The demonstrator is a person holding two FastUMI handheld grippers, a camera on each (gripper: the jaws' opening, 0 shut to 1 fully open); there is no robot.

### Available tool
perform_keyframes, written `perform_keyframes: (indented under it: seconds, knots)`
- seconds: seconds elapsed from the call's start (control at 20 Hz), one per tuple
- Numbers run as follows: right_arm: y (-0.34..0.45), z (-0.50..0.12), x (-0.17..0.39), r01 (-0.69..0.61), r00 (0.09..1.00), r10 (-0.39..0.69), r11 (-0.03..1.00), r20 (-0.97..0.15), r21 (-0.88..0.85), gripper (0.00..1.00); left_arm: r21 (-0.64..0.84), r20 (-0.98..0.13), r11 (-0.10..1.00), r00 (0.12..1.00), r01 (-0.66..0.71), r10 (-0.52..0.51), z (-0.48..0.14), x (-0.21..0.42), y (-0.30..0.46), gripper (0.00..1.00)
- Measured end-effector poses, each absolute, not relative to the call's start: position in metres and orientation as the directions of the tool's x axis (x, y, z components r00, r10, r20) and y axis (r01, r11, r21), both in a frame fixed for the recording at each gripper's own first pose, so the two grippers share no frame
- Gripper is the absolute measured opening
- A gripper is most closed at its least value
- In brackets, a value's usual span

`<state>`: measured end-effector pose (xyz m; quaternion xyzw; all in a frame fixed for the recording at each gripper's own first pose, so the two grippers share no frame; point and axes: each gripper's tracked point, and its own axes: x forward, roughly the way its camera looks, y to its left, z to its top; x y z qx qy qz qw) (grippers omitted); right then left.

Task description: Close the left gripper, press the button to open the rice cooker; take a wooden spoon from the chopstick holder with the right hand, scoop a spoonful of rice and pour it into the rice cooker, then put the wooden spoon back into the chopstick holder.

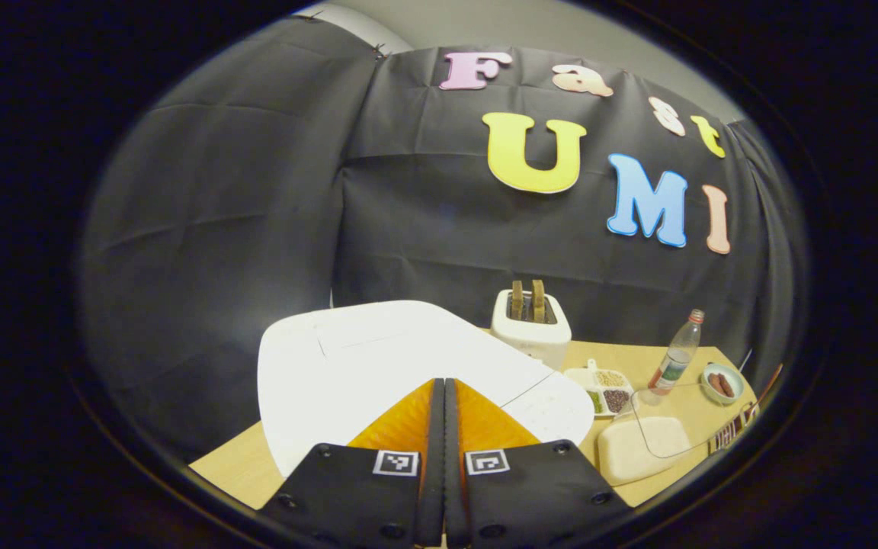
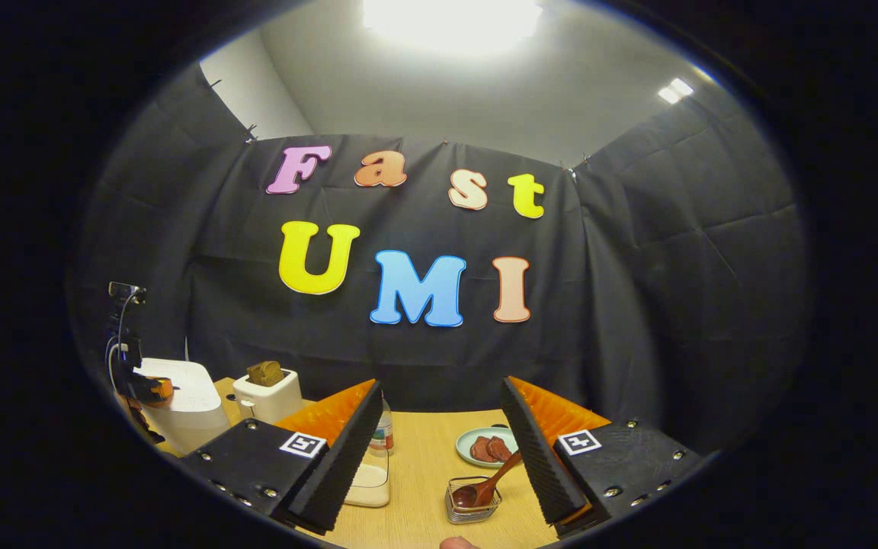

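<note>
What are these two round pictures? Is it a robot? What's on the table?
No robot: a person holds a two-finger gripper in each hand, with a camera riding on each. In the left gripper view, the left gripper has its fingers together, holding nothing, right over the white rice cooker, whose lid is down. In the right gripper view, the right gripper is open and empty above the wooden table. Ahead stand the wire chopstick holder with the wooden spoon, a clear box of rice, a toaster and a plate.
</note>
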<state>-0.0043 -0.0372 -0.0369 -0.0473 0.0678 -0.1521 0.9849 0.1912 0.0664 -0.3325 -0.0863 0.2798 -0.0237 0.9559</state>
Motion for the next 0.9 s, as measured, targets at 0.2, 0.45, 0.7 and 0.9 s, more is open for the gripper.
perform_keyframes:
  seconds: [0.2,0.45,0.7,0.9]
  knots:
    - [-0.045,-0.034,0.000,0.275,0.952,-0.289,0.953,-0.104,-0.130,0.95,-0.107,-0.536,0.993,0.839,0.044,-0.095,-0.328,0.200,0.064,0.06]
    - [-0.068,-0.027,0.004,0.274,0.957,-0.279,0.959,-0.077,-0.073,0.95,-0.005,-0.382,1.000,0.924,0.001,-0.003,-0.242,0.222,0.081,0.10]
    - [-0.104,-0.031,0.007,0.290,0.954,-0.293,0.955,-0.067,-0.055,0.95,-0.039,-0.245,0.997,0.968,-0.063,0.052,-0.157,0.212,0.082,0.07]
    - [-0.134,-0.047,0.014,0.299,0.948,-0.301,0.954,-0.107,-0.034,0.95,-0.044,-0.079,0.999,0.997,-0.027,0.024,-0.076,0.165,0.049,0.37]
